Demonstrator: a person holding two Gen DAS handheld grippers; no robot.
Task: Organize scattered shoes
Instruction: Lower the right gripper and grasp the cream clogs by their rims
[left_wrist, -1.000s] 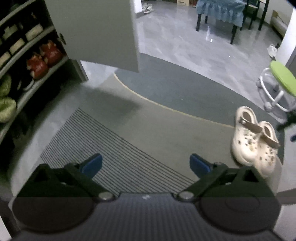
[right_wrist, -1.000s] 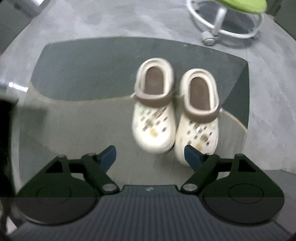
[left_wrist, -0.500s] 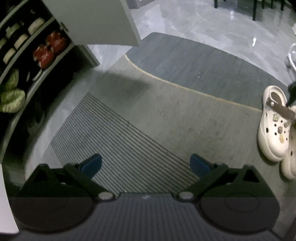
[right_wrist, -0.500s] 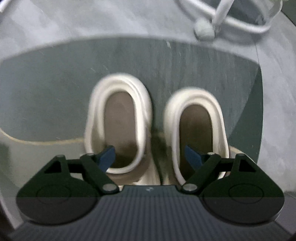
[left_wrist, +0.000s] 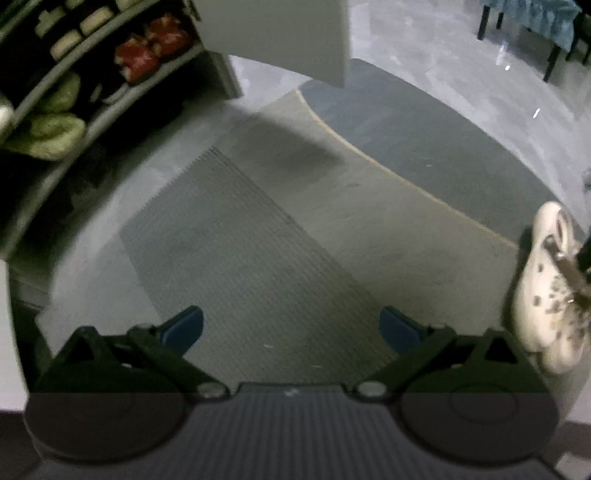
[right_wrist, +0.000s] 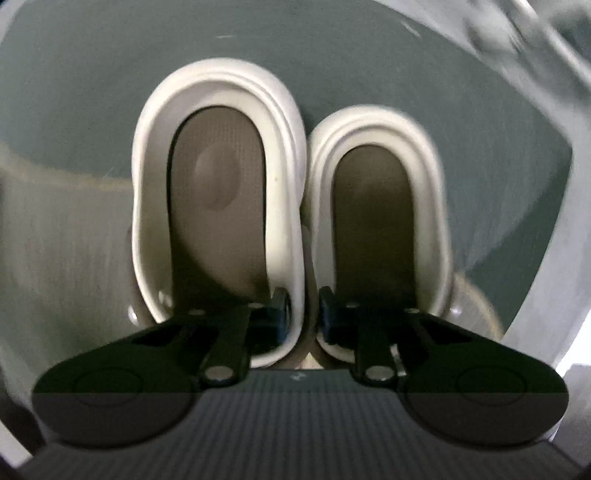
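A pair of cream clogs with brown insoles stands side by side on the grey mat: the left clog (right_wrist: 218, 192) and the right clog (right_wrist: 373, 206). My right gripper (right_wrist: 303, 315) points down into them, one blue pad inside each clog. Its jaws are closing, and the pads press the two neighbouring inner walls together. In the left wrist view the clogs (left_wrist: 543, 288) show at the far right edge, their toes studded with charms. My left gripper (left_wrist: 291, 325) hangs open over the ribbed doormat (left_wrist: 240, 258) with nothing between its fingers.
An open shoe cabinet (left_wrist: 74, 92) at the upper left holds red, green and other shoes on its shelves, with its pale door (left_wrist: 277, 33) swung out. A table with a blue cloth (left_wrist: 535, 18) stands far back. A white stool base (right_wrist: 535, 44) lies beyond the clogs.
My right gripper came down onto the clogs, and its jaws went from wide open to closed on their inner walls. The left view swung, and the clogs slid to its right edge.
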